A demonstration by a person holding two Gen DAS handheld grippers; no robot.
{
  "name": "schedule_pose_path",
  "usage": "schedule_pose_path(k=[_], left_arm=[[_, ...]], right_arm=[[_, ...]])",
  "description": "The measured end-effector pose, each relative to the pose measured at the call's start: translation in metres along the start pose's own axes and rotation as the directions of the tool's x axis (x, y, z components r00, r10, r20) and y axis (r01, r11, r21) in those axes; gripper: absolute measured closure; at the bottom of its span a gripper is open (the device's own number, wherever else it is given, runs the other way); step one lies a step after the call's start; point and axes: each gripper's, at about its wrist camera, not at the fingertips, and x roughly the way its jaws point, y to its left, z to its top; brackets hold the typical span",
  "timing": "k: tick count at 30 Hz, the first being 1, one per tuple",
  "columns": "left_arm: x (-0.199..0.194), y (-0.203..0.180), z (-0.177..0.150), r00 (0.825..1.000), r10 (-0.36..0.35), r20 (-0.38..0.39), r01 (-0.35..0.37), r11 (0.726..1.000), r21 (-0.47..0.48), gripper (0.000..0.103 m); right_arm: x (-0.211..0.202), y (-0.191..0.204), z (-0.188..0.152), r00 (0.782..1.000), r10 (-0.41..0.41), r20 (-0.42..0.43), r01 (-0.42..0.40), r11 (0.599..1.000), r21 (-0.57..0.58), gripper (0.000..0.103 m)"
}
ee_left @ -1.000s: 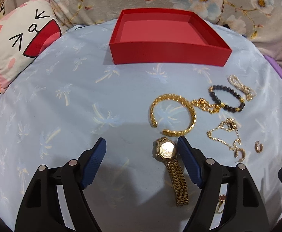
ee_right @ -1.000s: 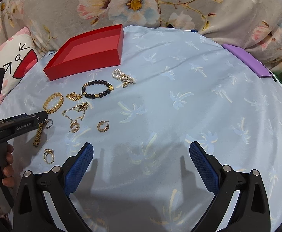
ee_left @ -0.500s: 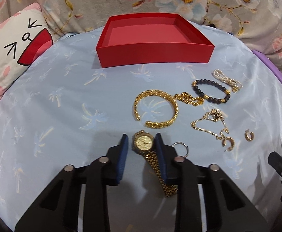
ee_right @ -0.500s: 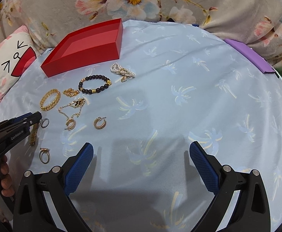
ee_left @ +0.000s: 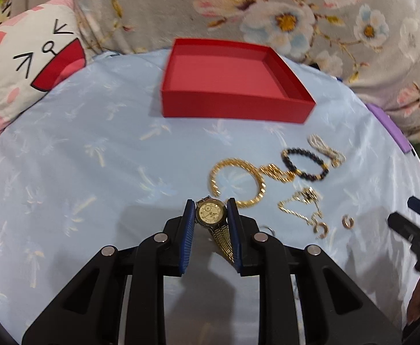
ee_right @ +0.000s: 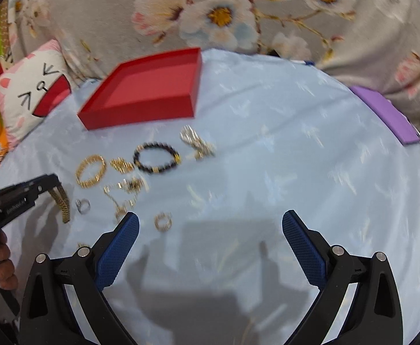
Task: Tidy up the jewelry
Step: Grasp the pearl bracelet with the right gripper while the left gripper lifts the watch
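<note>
Left wrist view: set low and near, faced toward the red box (ee_left: 233,86). Right wrist view: set rightward, angled left. Shared: red box, scattered jewelry (ee_right: 155,158), blue cloth (ee_right: 296,158).

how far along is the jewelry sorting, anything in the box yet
Nothing is done yet: the red box is empty. In hand: the left claw is shut on the gold watch, its band hanging down. The right claw is open and empty. Left on the cloth: the gold bangle, black bead bracelet, pearl piece, chains, earrings and a ring.
</note>
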Motion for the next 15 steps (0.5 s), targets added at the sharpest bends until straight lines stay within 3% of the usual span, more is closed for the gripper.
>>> schedule_pose_path(k=[4, 8, 15], left_arm=[[-0.002, 0.018, 0.004, 0.998, 0.047, 0.028, -0.046, 0.998, -0.039, 0.081], [0.002, 0.030, 0.004, 0.998, 0.058, 0.018, -0.057, 0.997, -0.061, 0.081], [0.007, 0.037, 0.002, 0.998, 0.061, 0.006, -0.060, 0.996, -0.070, 0.081]], right_arm=[[0.026, -0.002, 0.030, 1.000, 0.020, 0.007, -0.020, 0.999, -0.031, 0.016], [0.069, -0.006, 0.049, 0.998, 0.050, -0.042, -0.050, 0.999, -0.015, 0.038], [0.106, 0.000, 0.053, 0.995, 0.046, -0.090, -0.051, 0.997, -0.052, 0.065]])
